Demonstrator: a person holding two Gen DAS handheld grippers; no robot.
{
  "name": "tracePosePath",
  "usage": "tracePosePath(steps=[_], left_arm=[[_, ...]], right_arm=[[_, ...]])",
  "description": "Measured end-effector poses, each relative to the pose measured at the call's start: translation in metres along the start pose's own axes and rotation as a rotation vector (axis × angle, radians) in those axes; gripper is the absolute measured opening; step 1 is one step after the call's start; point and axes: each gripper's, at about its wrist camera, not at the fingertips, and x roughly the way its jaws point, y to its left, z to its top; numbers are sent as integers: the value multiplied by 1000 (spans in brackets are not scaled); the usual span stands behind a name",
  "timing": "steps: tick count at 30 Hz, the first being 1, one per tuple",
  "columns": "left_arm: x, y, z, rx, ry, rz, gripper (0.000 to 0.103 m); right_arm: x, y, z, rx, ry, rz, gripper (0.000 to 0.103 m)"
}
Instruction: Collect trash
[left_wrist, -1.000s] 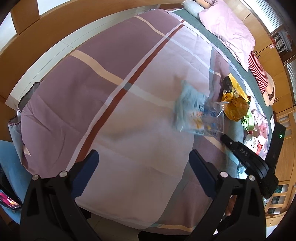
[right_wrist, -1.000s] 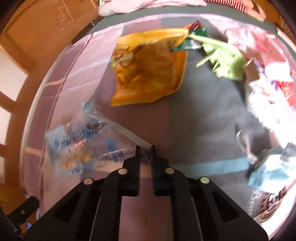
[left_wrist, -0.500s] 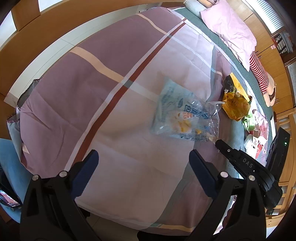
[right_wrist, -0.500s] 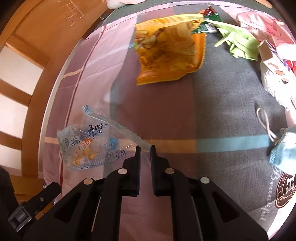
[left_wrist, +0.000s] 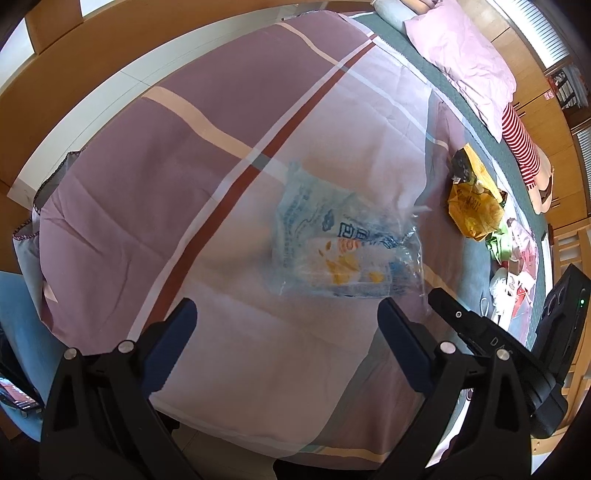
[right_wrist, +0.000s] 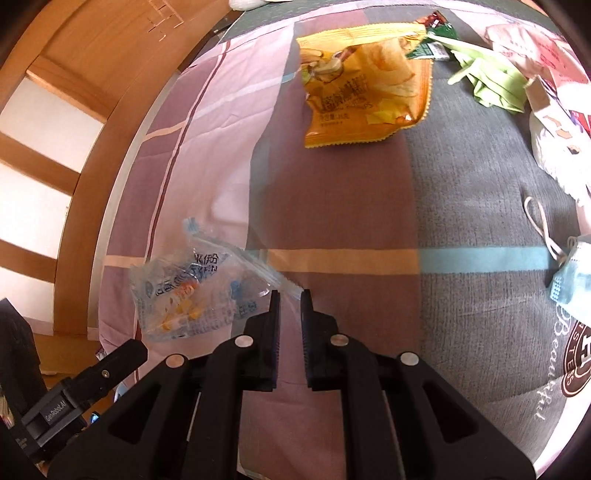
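A clear plastic bag with blue print (right_wrist: 192, 291) hangs from my right gripper (right_wrist: 290, 295), which is shut on the bag's serrated edge and holds it above the bed. The same bag (left_wrist: 340, 247) shows in the left wrist view, just ahead of my left gripper (left_wrist: 284, 314), which is open and empty below it. An orange snack bag (right_wrist: 365, 85) lies flat on the bedspread further away; it also shows in the left wrist view (left_wrist: 472, 210).
A green wrapper (right_wrist: 491, 81), white and pink packets (right_wrist: 554, 122) and a blue face mask (right_wrist: 572, 284) lie on the grey part of the bedspread. A pink pillow (left_wrist: 465, 62) sits at the bed's head. A wooden bed frame (right_wrist: 92, 92) runs along the left.
My right gripper has carried the clear bag leftward across the bed, away from the orange snack bag and toward my left gripper. The left gripper has stayed open in place.
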Motion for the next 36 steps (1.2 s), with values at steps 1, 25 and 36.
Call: tracePosePath(steps=[1,25,36], left_arm=[[0,0,0,-1,0,1,98],[-18,30,10,-173,-81,-33,98],[-18,38,9,-203,-82,-25,98]], right_arm=[[0,-2,0,7,0,0,12],[-3,13,24,-68,-154,-56,64],[38,83,-16,-418,7,-48,16]])
